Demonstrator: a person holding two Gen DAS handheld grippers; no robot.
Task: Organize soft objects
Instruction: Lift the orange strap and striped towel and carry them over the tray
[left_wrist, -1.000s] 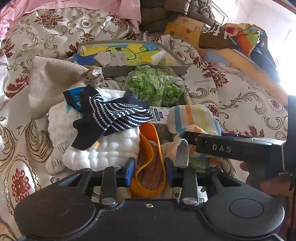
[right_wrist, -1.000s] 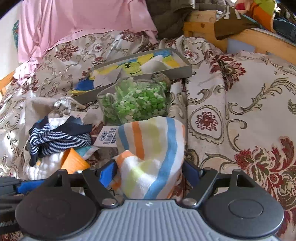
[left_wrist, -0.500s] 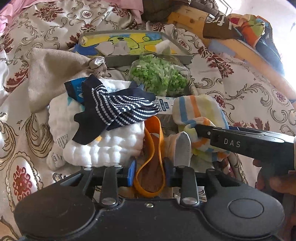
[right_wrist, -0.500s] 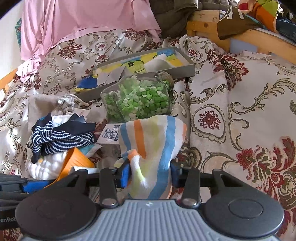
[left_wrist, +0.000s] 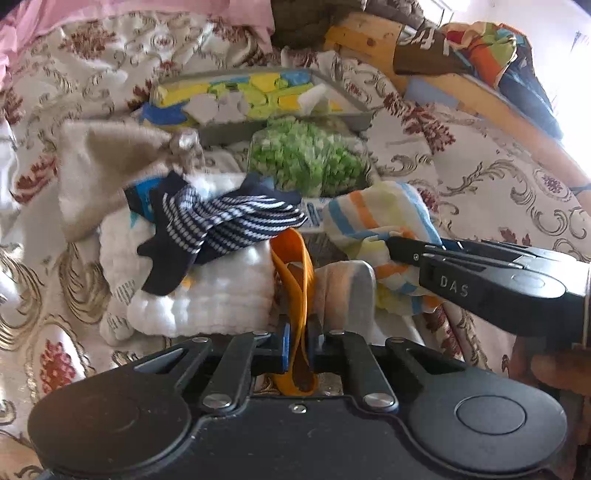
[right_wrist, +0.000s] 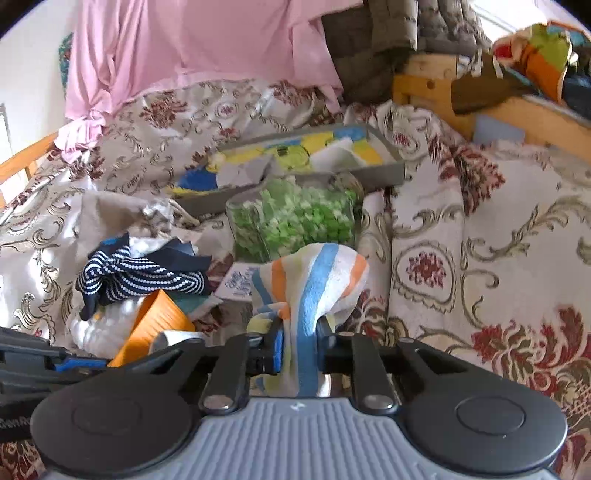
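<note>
So far I have only taken hold: my left gripper, its jaws just closed, pinches the orange band at the near edge of the heap, and my right gripper, jaws likewise just drawn in, pinches the striped towel beside it. Neither looks lifted clear yet. The navy striped sock lies on the white quilted cloth, unsorted. Beyond them sits the bag of green pieces, then the grey tray, all on the flowered bedspread. Most of the sorting, I judge, remains.
</note>
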